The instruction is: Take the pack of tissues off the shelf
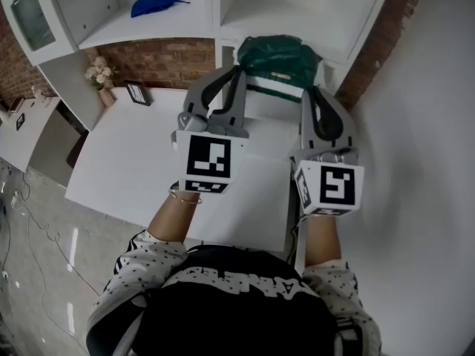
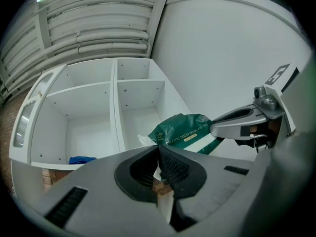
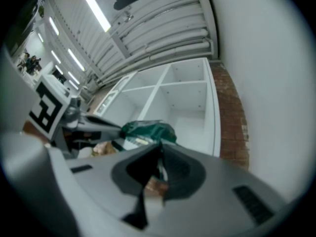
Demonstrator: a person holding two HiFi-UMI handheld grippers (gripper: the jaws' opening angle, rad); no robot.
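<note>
The dark green plastic pack of tissues [image 1: 278,58] hangs just in front of the white shelf unit [image 1: 159,27], squeezed between the tips of the clenched left tool [image 2: 159,148] and the clenched right tool [image 3: 160,148].

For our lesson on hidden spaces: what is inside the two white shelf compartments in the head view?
A blue object lies in the left compartment. The right compartment shows only white surfaces; the green tissue pack covers its front floor.
</note>
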